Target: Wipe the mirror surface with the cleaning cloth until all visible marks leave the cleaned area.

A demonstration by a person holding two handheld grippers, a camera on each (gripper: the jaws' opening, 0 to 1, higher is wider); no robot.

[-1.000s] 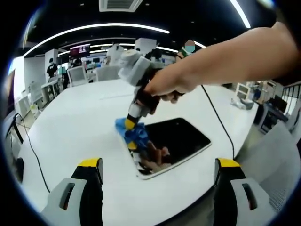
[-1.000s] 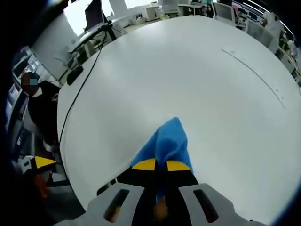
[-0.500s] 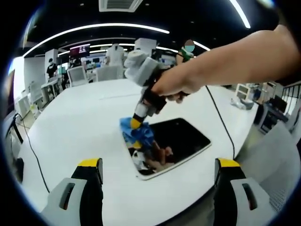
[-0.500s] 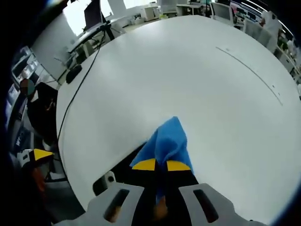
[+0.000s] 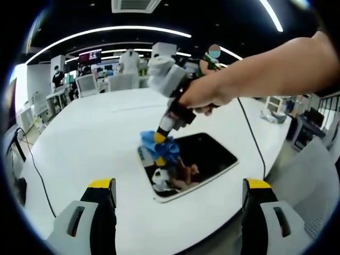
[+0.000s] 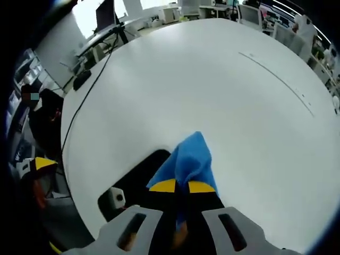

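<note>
Left gripper view, white round table (image 5: 79, 138), office desks (image 5: 85, 85)

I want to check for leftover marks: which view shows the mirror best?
The left gripper view: the whole mirror lies flat on the table, with the cloth at its far corner. The right gripper view shows just a dark piece of it beside the cloth.

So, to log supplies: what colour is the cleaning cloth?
Blue. The cleaning cloth shows best in the right gripper view.
</note>
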